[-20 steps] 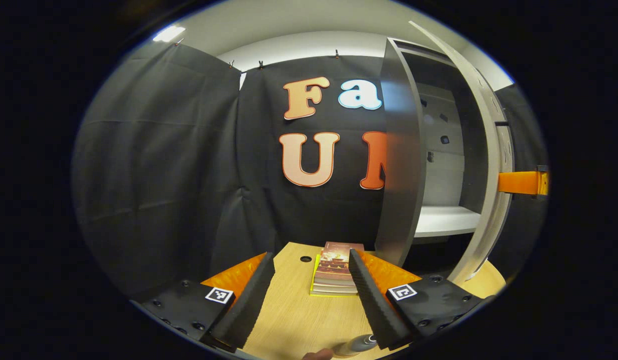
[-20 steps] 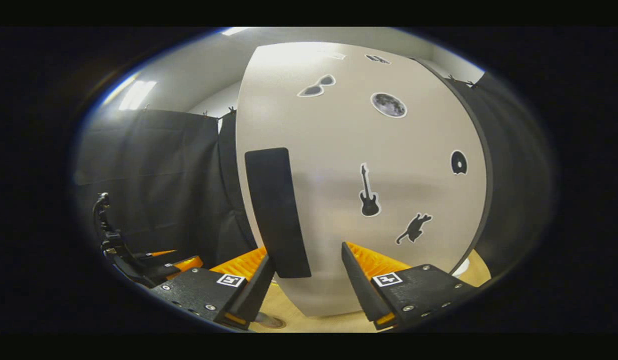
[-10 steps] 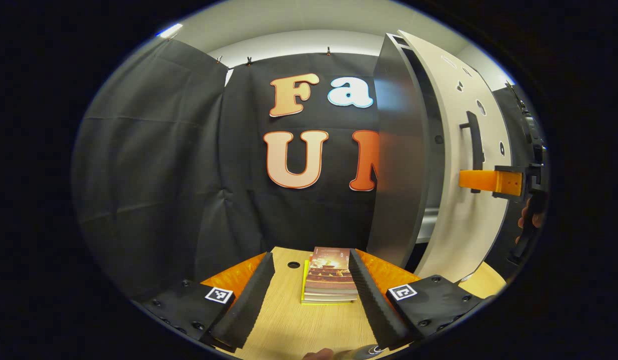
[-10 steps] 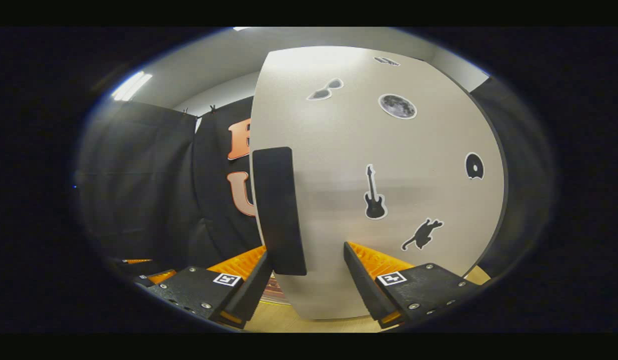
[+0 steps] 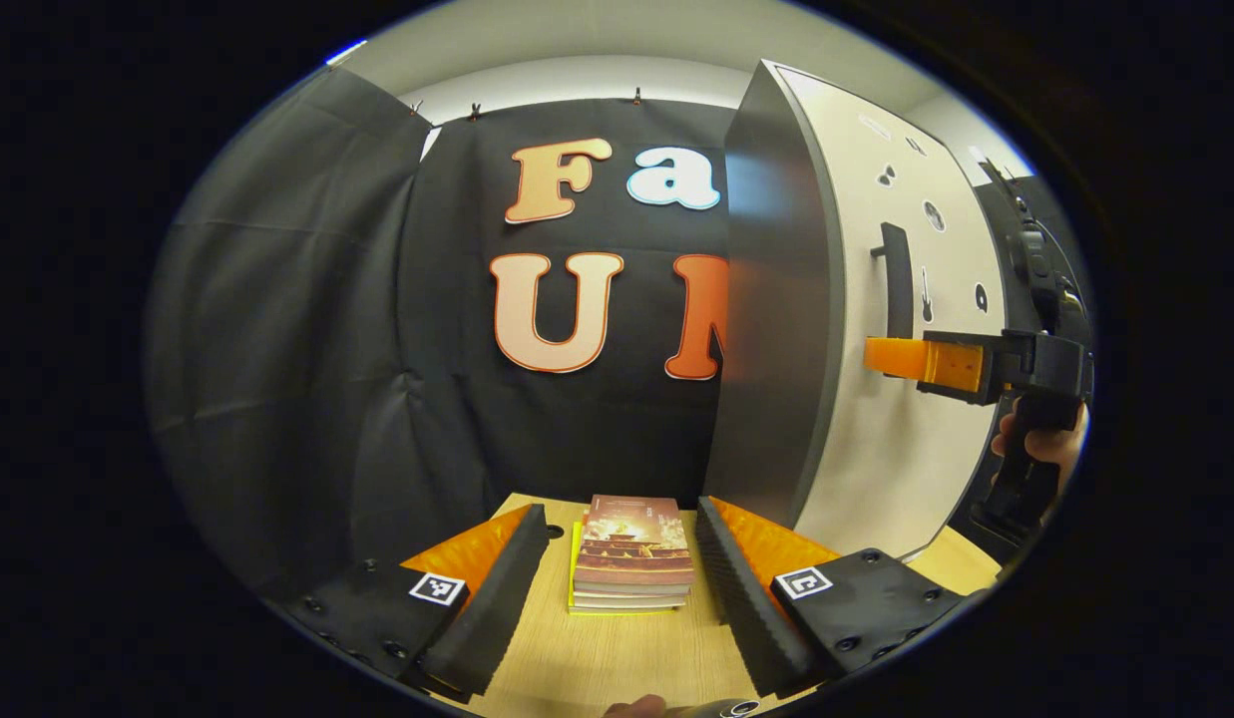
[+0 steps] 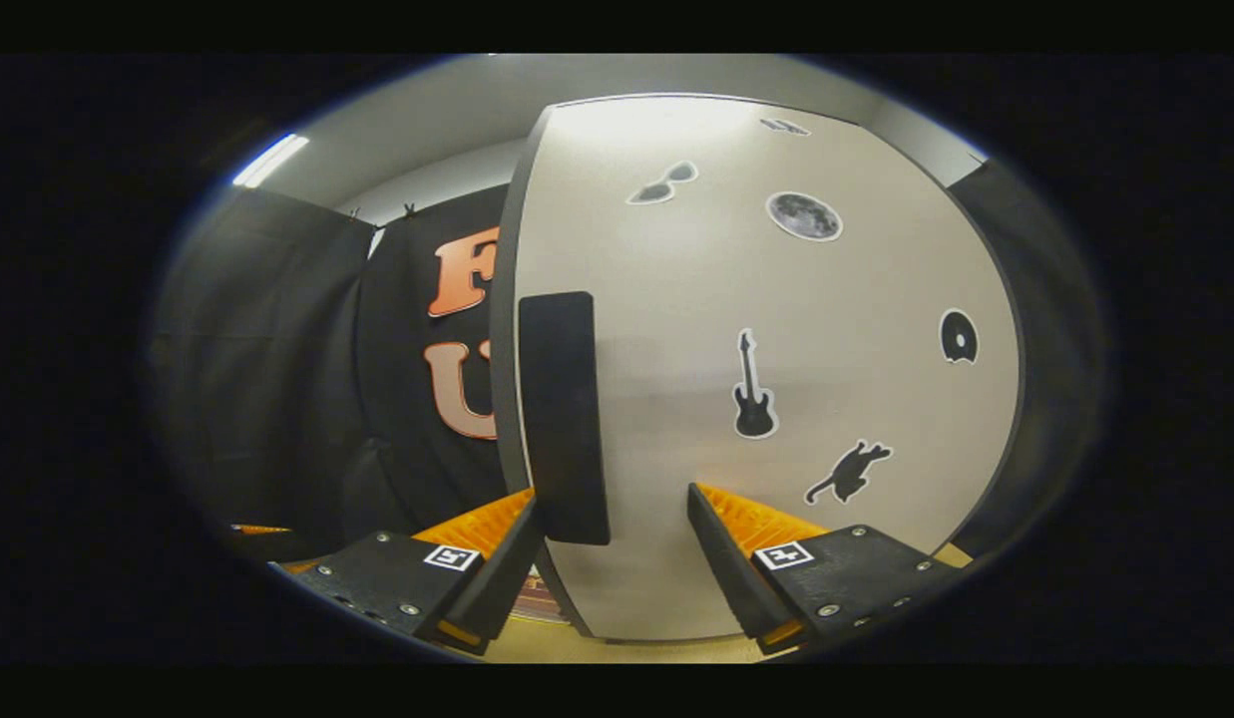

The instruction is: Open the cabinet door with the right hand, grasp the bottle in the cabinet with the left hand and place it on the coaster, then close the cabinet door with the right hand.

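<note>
the left gripper view sits low over the wooden table [image 5: 617, 653], facing the booth's back wall, with a stack of books [image 5: 631, 553] near ahead and the cabinet door [image 5: 876, 329] seen at a slant to its right. the right gripper view looks straight at that door [image 6: 776, 379] from close up — its handle [image 6: 562, 419] just ahead. both views share the door and handle [image 5: 896, 279].

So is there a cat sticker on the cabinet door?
Yes, a black cat sticker sits low on the cabinet door, below and right of the guitar sticker.
</note>
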